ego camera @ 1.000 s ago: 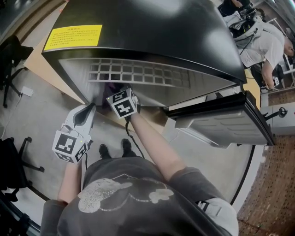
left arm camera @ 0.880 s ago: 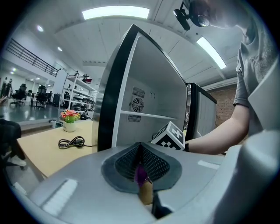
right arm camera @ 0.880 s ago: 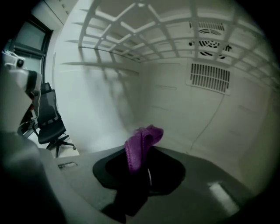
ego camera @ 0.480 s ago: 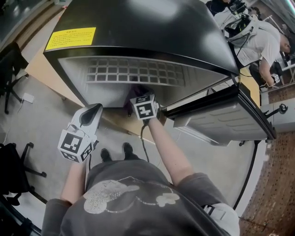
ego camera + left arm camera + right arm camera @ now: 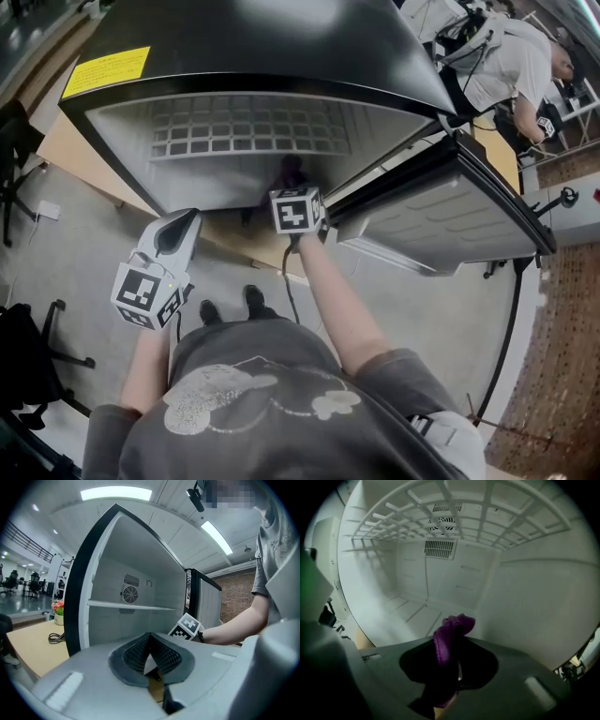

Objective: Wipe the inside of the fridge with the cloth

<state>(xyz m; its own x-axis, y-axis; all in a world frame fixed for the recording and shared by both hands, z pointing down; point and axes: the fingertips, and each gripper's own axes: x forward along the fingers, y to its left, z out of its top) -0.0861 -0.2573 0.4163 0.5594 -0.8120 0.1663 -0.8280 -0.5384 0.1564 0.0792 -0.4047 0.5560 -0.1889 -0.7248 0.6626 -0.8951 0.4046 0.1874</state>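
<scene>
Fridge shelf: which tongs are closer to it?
Right. The right tongs, shut on the cloth, reach inside under the shelf; the left tongs hang outside the fridge, in front.

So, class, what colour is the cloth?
Purple; the cloth shows best in the right gripper view.
</scene>
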